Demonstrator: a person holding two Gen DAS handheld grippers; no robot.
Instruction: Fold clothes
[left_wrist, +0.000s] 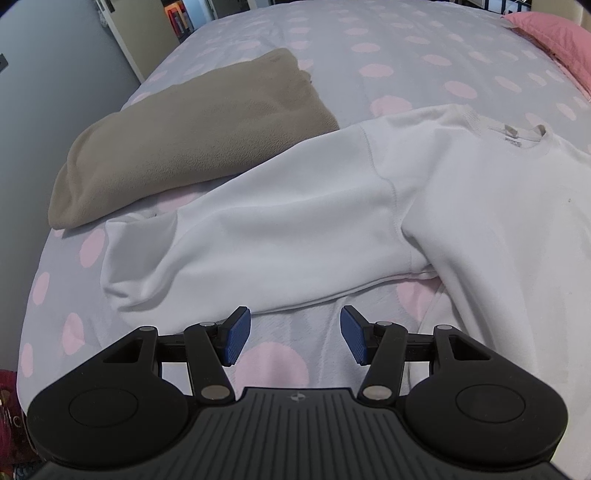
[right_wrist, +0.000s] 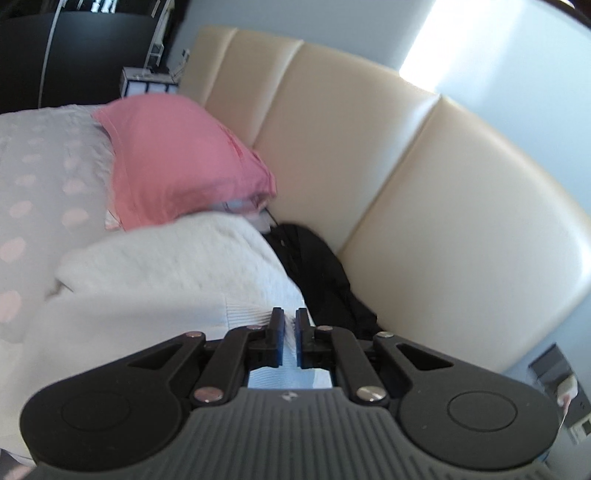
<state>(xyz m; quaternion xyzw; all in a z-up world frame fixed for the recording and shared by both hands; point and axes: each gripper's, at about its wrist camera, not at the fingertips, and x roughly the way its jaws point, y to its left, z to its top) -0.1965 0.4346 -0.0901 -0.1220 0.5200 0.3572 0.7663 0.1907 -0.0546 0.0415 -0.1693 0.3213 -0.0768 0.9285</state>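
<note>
A white sweatshirt (left_wrist: 461, 206) lies flat on the polka-dot bedspread (left_wrist: 406, 48), neck toward the far side, its left sleeve (left_wrist: 258, 243) stretched toward the bed's left edge. My left gripper (left_wrist: 295, 336) is open and empty, just short of the sleeve's lower edge. My right gripper (right_wrist: 290, 338) is shut on white fabric: a ribbed edge of the white sweatshirt (right_wrist: 155, 280), which bunches to the left of the fingers.
A folded beige fleece garment (left_wrist: 192, 136) lies beyond the sleeve near the bed's left edge. A pink pillow (right_wrist: 177, 158) sits by the cream padded headboard (right_wrist: 424, 177). A black bag (right_wrist: 317, 273) is wedged against the headboard. A wall socket (right_wrist: 561, 387) is at right.
</note>
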